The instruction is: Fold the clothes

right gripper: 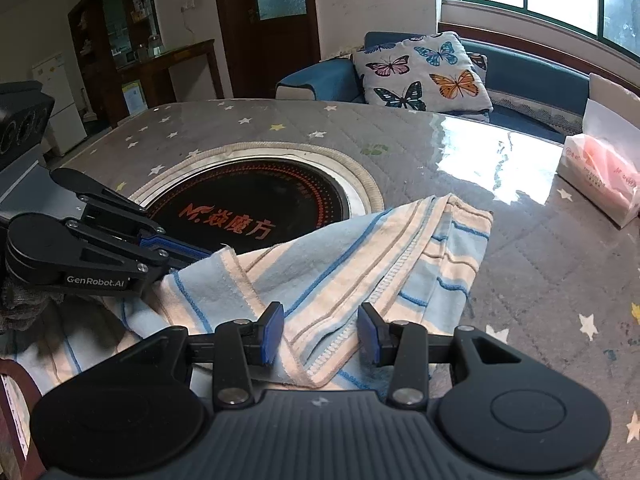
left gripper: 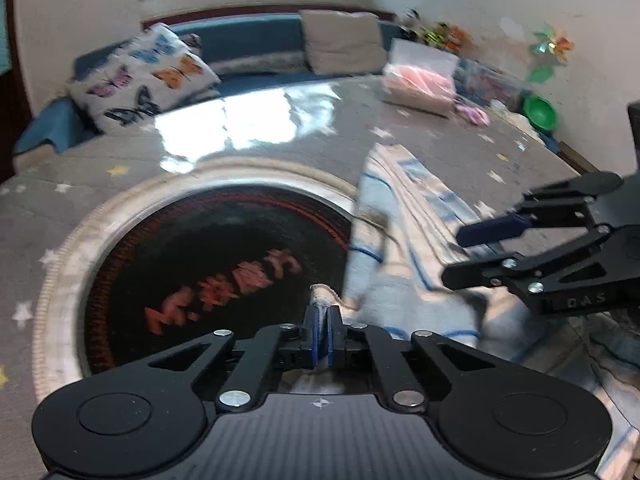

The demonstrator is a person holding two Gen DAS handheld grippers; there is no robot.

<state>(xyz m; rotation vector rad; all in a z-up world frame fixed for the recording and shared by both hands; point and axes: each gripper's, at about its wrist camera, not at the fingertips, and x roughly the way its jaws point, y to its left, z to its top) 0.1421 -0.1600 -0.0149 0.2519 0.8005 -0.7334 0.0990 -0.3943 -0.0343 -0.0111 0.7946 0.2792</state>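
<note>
I read "GenRobot.AI" on left gripper [right gripper: 192, 250] body; orange "魔方" on black hob disc [right gripper: 248, 200]. Left jaws closed on striped garment [right gripper: 360, 264] corner; garment lies on counter [right gripper: 520, 280] by disc rim. Right gripper [right gripper: 320, 334] jaws apart, straddling hem, pads not pressing. Counter bare to right up to tissue pack [right gripper: 600, 176].

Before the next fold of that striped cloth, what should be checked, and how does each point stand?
1. Left gripper shut on the edge of the blue and cream striped garment: ok.
2. Right gripper gripping: not ok, jaws apart, cloth lies loose between them.
3. Garment flat: not ok, bunched.
4. Garment clear of the round black cooktop set in the table: not ok, it overlaps the rim.
5. Pink tissue pack away from the cloth: ok.
</note>
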